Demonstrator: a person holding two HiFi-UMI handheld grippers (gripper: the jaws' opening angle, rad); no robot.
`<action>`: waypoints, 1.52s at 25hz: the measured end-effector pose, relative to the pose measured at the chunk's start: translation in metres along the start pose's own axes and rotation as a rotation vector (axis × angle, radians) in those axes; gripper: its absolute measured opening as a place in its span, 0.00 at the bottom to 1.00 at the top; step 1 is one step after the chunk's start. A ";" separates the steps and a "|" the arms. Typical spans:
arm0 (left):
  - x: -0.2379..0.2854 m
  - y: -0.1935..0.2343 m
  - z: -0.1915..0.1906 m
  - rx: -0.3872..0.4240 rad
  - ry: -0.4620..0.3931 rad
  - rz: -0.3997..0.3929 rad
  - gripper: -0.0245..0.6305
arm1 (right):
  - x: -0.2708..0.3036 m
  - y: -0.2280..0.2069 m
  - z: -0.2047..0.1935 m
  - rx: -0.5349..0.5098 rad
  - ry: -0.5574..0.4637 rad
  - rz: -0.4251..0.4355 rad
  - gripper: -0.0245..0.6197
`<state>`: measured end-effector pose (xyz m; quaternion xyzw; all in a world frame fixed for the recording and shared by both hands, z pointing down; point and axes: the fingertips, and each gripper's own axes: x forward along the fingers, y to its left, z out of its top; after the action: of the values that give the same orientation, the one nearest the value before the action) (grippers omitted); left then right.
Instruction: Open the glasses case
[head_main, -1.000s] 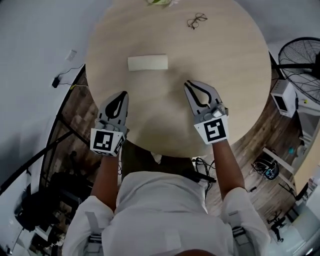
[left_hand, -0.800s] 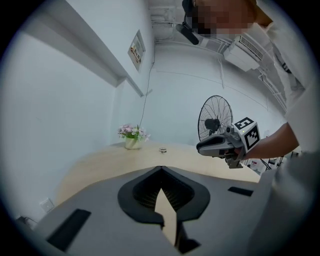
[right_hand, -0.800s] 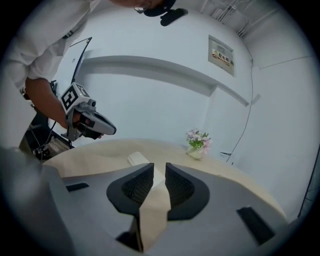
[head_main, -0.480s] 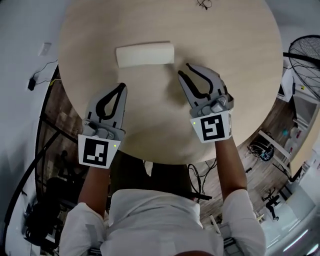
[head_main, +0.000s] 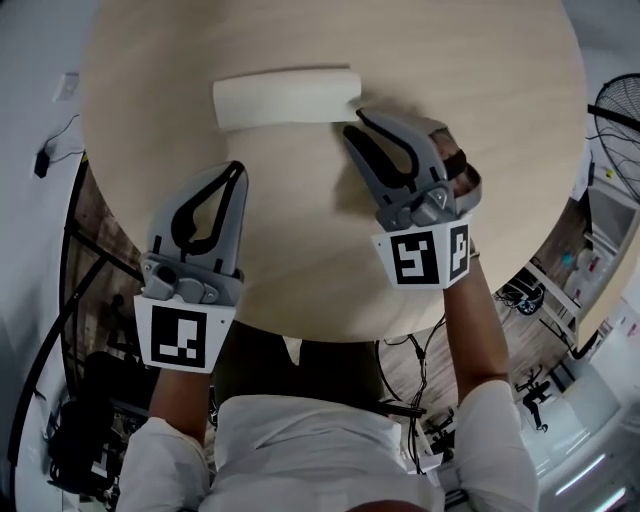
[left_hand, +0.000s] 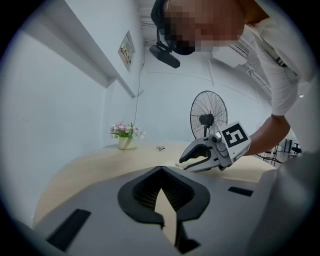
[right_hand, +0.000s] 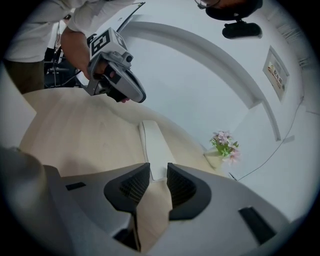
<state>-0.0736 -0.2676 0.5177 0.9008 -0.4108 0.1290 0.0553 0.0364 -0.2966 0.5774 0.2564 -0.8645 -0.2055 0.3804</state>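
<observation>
— Where is the glasses case?
— Upper middle of the head view, lying flat on the round pale desk, its long side running across the frame.
— And the jaws?
— The right gripper has its jaws parted with nothing between them. Their tips sit right at the case's lower right corner. In the right gripper view, the case's near end shows just beyond the gap. The left gripper is at lower left, apart from the case, its jaws clenched tip to tip on nothing.
— How does the case look?
— A plain off-white oblong with rounded corners, shut, with a dark line along one long edge.
</observation>
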 end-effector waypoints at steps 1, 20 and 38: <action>0.002 -0.001 0.000 -0.001 -0.007 -0.003 0.06 | 0.001 0.001 0.000 -0.014 0.001 0.006 0.21; 0.005 0.004 -0.002 -0.011 -0.028 -0.016 0.06 | 0.013 0.007 -0.006 -0.157 0.042 -0.020 0.17; 0.005 0.010 0.009 -0.006 -0.047 -0.006 0.06 | 0.009 -0.025 0.014 -0.139 -0.012 -0.039 0.11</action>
<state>-0.0760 -0.2796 0.5105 0.9047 -0.4096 0.1063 0.0488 0.0277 -0.3196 0.5594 0.2448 -0.8452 -0.2741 0.3881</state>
